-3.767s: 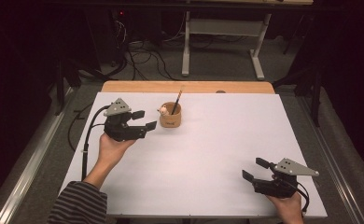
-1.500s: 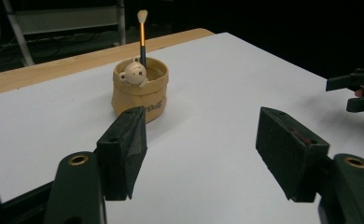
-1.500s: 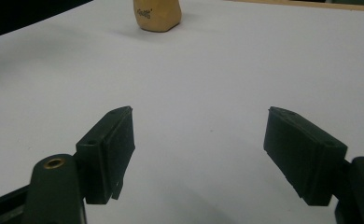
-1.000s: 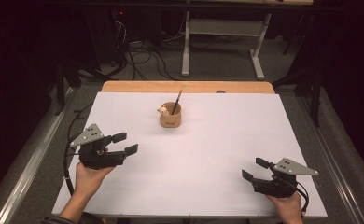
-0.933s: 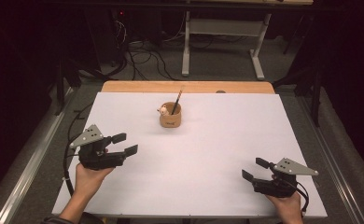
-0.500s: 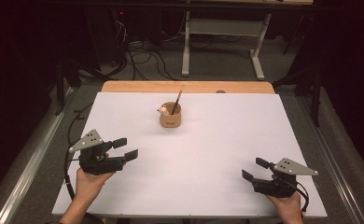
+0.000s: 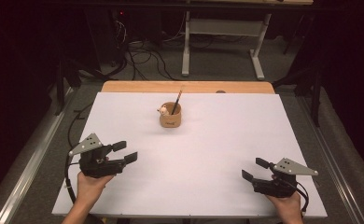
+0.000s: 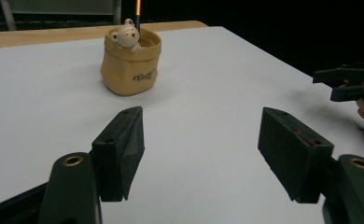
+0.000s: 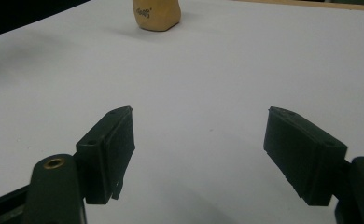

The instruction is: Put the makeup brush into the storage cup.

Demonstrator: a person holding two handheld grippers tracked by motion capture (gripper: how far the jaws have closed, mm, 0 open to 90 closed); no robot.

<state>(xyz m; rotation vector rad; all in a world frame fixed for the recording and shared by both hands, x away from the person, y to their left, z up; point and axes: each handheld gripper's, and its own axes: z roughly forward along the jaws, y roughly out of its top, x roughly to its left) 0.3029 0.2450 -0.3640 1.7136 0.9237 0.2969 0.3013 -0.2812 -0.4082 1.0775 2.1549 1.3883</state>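
Observation:
A tan pen cup with a small bear figure on its rim and a pencil standing in it sits at the back middle of the white table. My left gripper rests open and empty at the front left, its jaws pointing right. In the left gripper view the cup stands ahead between the black jaws, and my left gripper holds nothing. My right gripper lies open and empty at the front right. In the right gripper view my right gripper faces the cup far off.
A wooden strip runs along the table's far edge. Beyond it, a desk frame and cables lie on the dark floor. In the left gripper view the other gripper shows at the far right.
My left gripper has drawn back from beside the cup toward the front left of the table and stays open. The right gripper has not moved.

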